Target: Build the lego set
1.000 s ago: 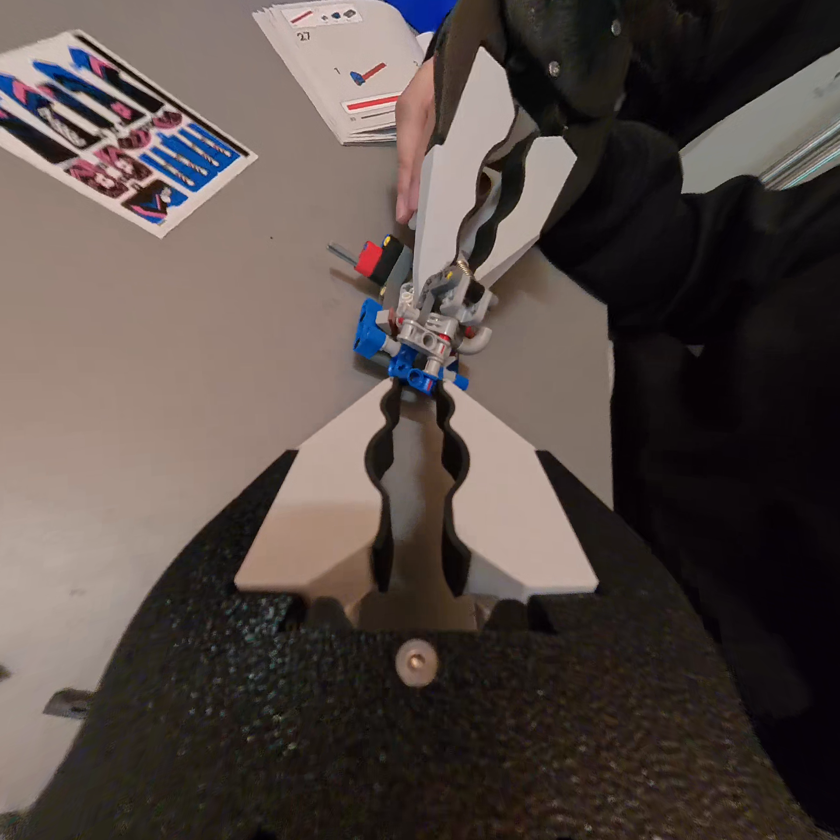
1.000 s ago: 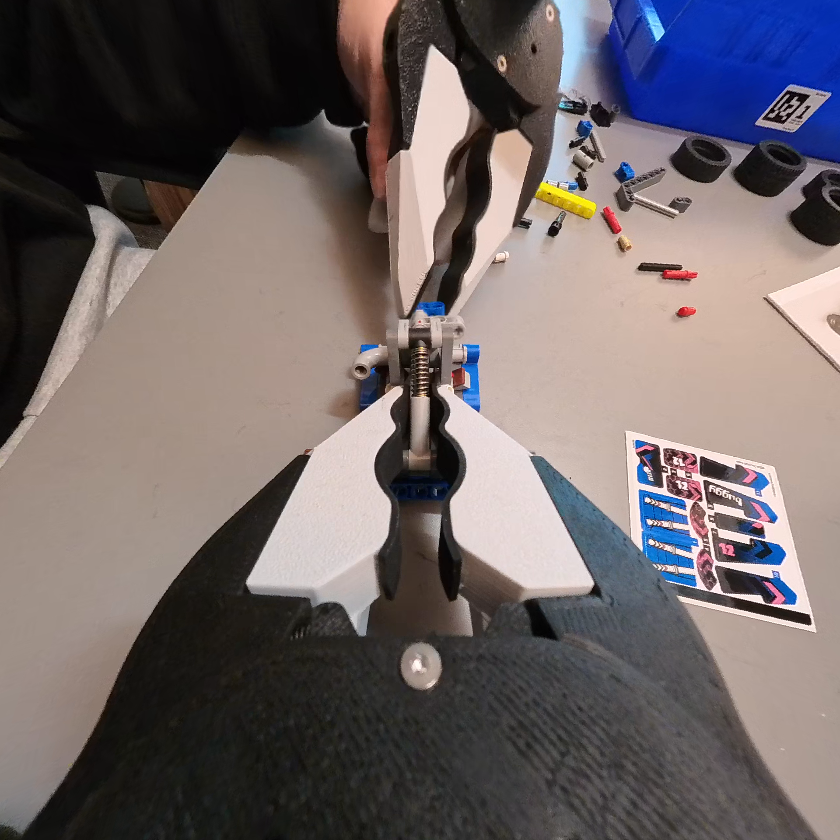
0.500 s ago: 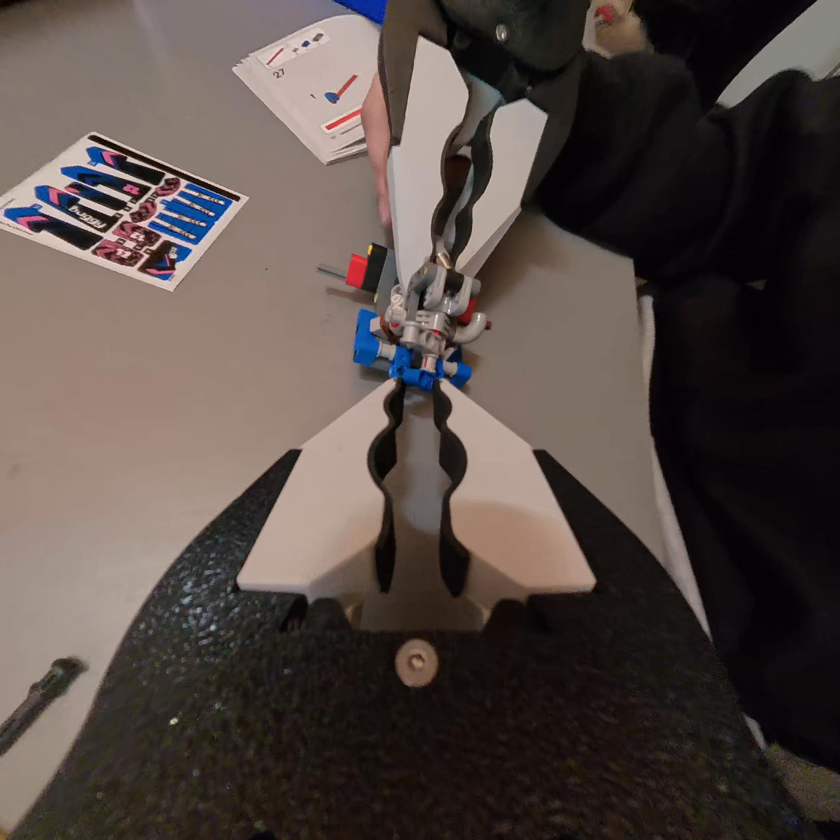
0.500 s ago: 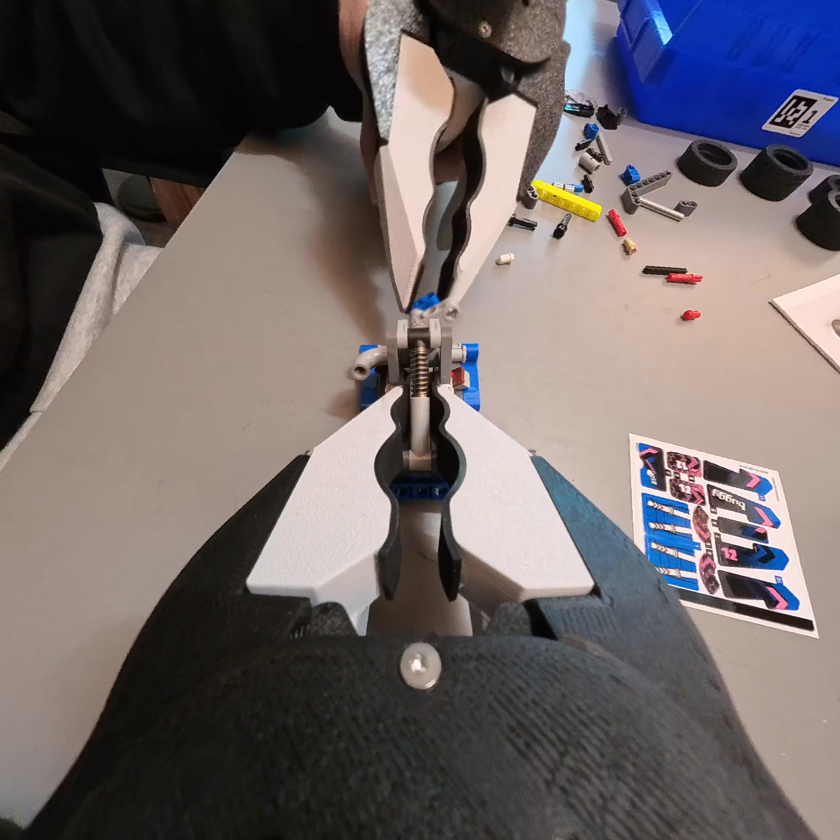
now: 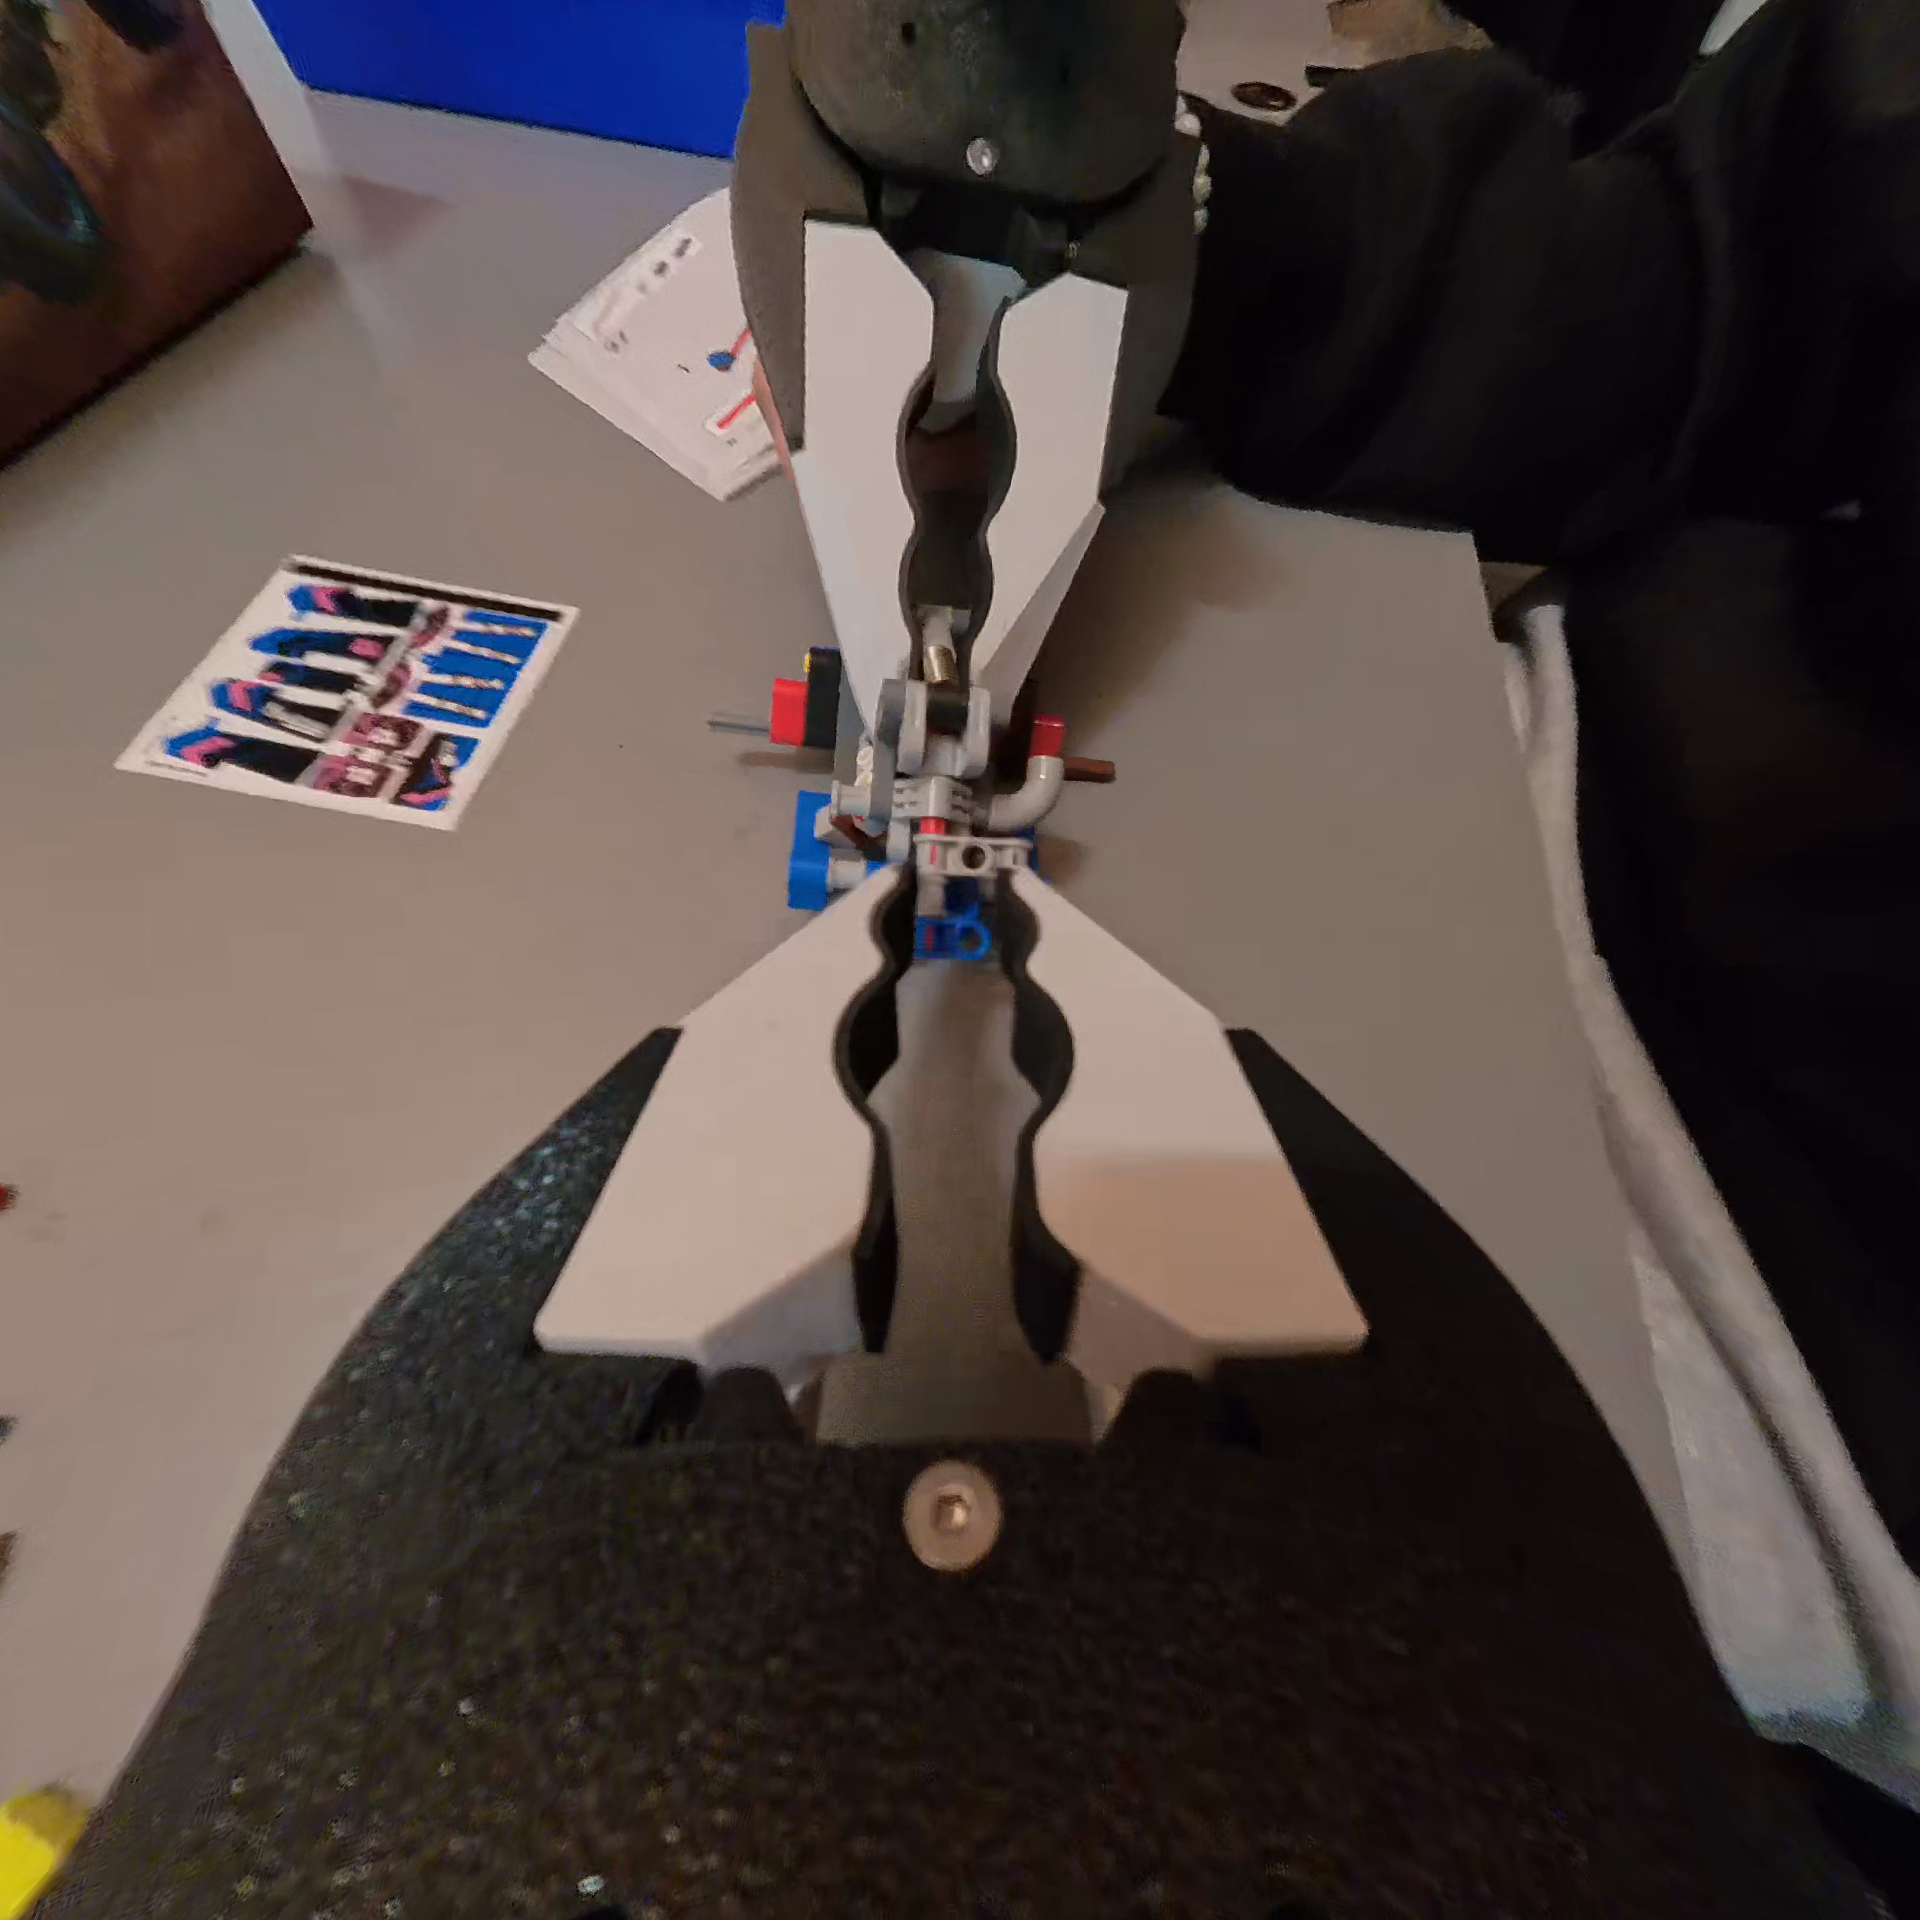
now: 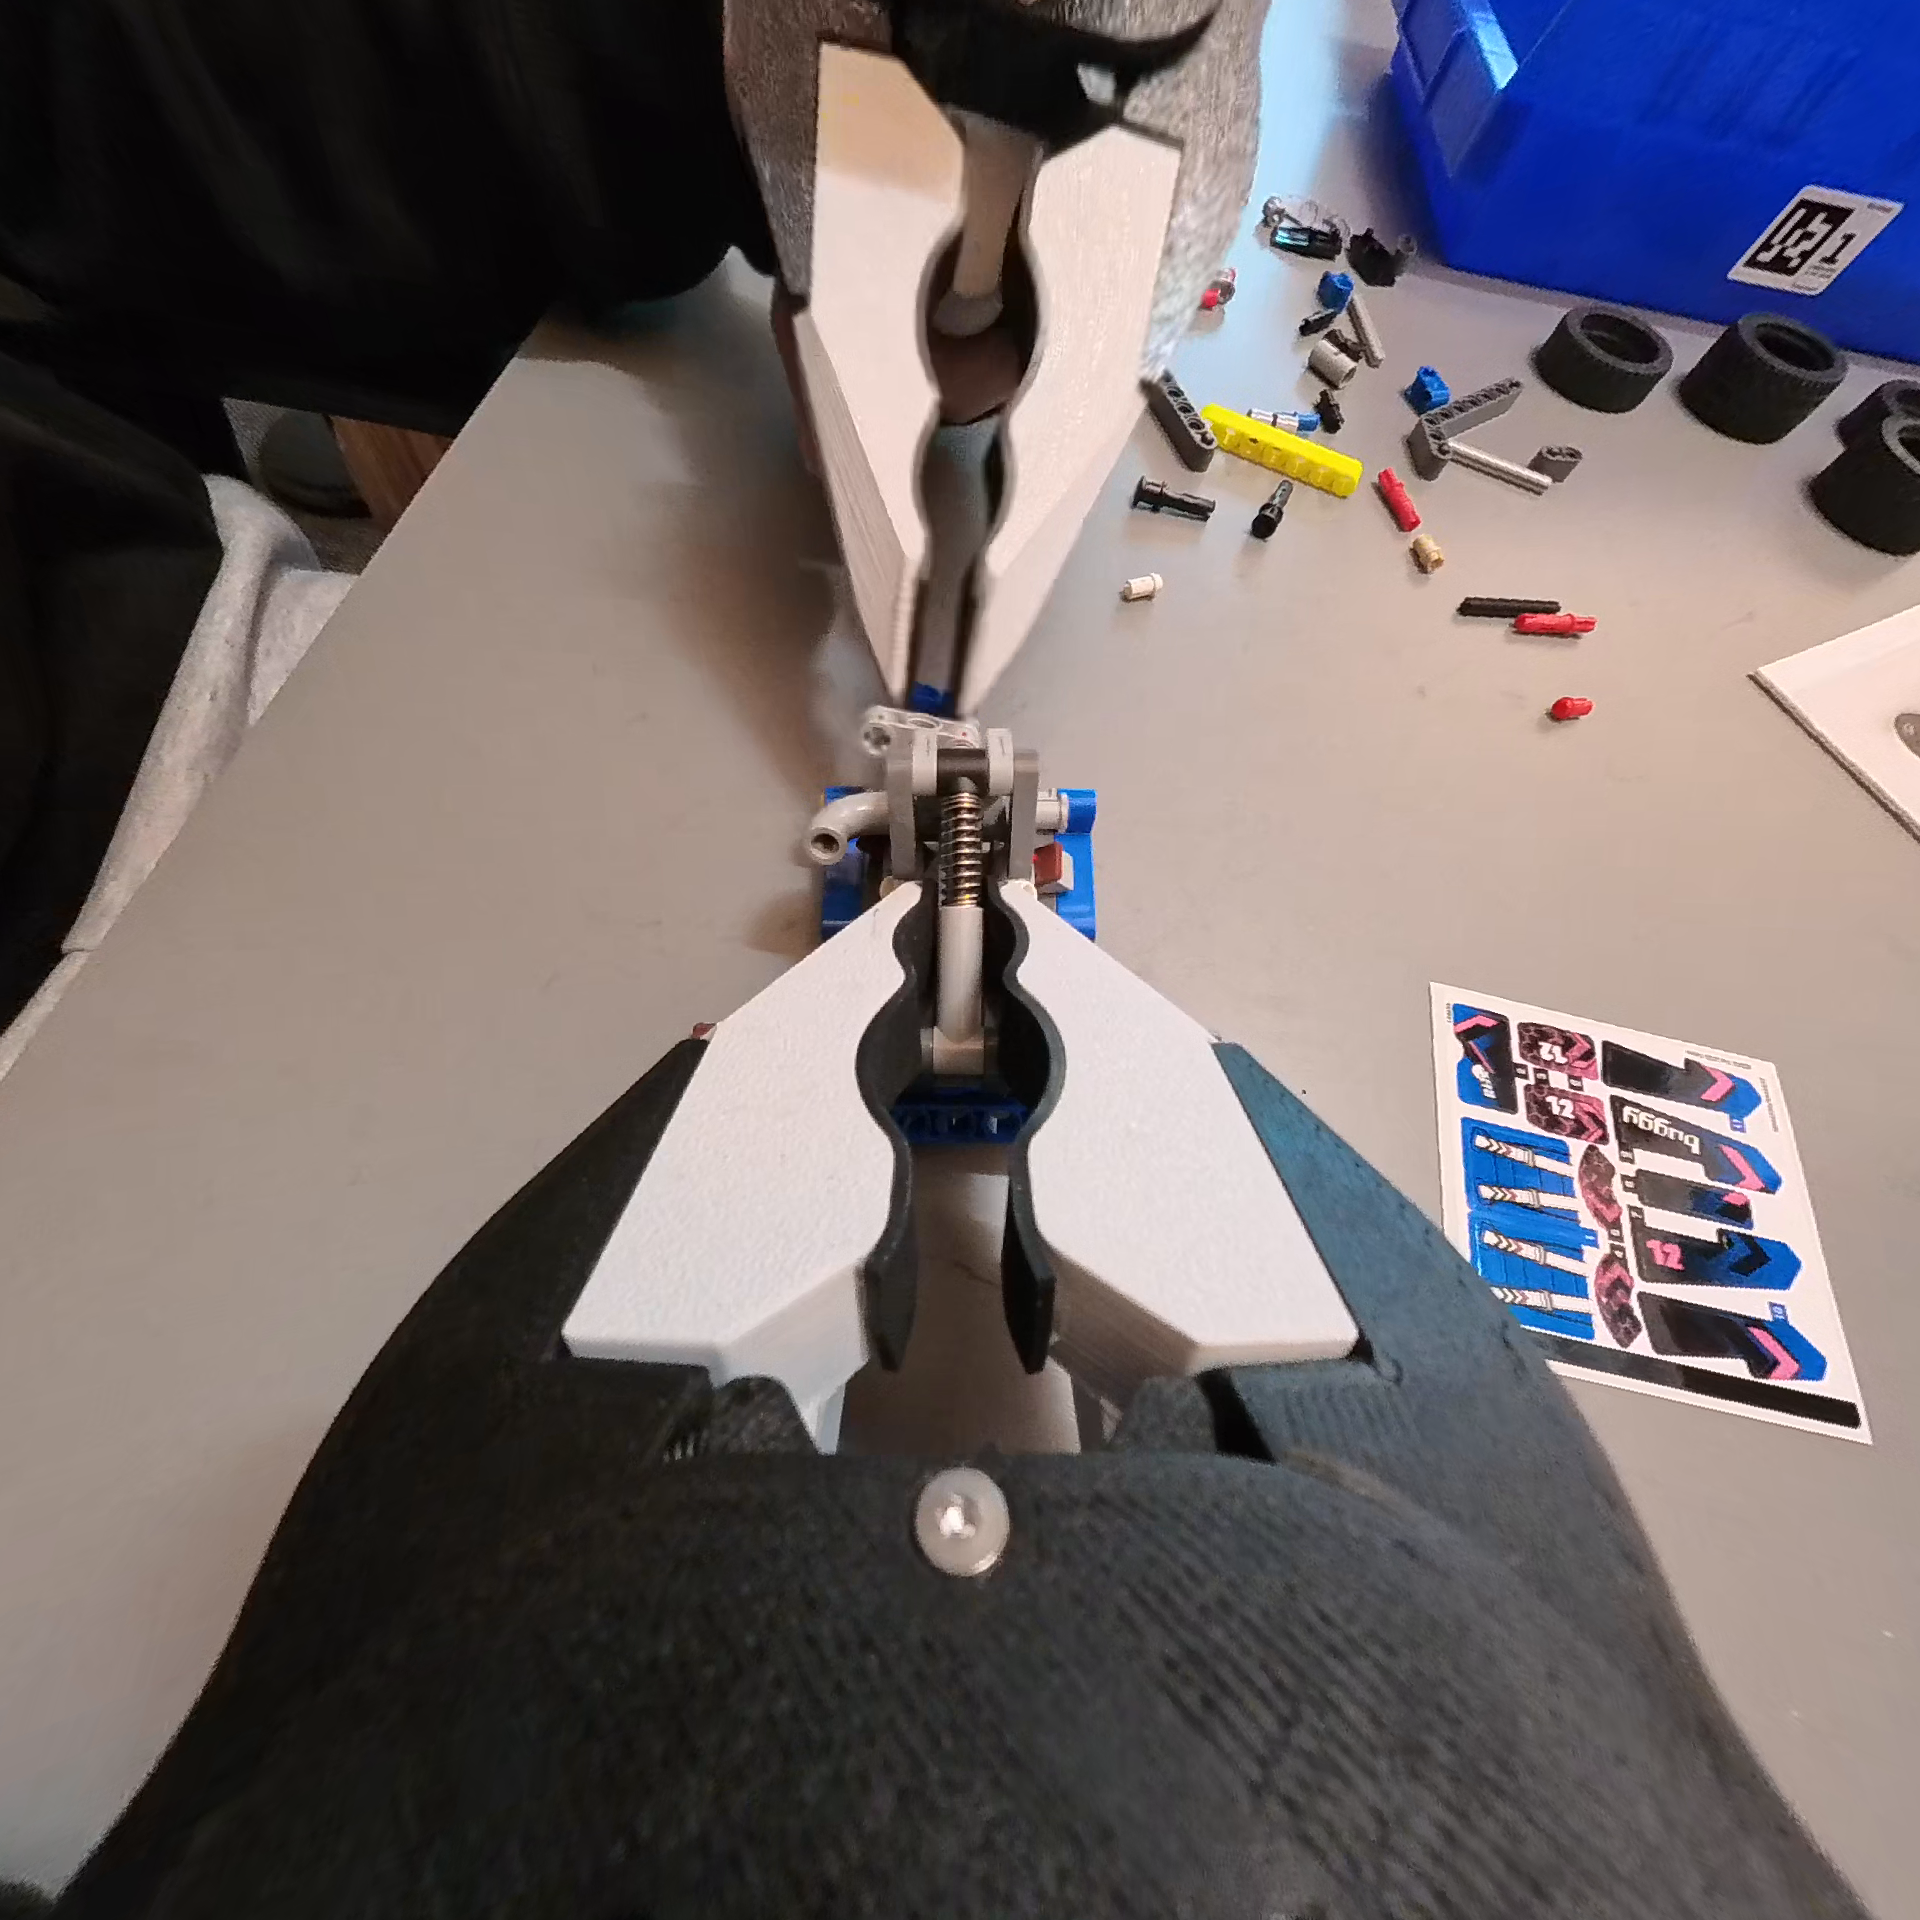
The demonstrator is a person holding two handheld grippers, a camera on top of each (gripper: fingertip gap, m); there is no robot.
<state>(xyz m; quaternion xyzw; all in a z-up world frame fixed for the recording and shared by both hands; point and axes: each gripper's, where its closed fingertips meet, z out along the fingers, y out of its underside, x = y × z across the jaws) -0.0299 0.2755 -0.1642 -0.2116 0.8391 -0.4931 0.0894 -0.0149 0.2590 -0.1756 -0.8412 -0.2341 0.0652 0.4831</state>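
Grey table (image 6: 582, 790), lego assembly (image 6: 951, 831) clamped by right gripper (image 6: 961, 914), blue end gripped by left gripper (image 5: 951, 883).

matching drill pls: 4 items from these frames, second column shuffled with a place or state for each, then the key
1. lego assembly
2. sticker sheet
3. yellow beam
4. black tyres

A. among the loose parts on the table
B. lying flat beside the right gripper
C. in front of the blue bin
D. between the two grippers' tips

Pairs: 1-D, 2-B, 3-A, 4-C
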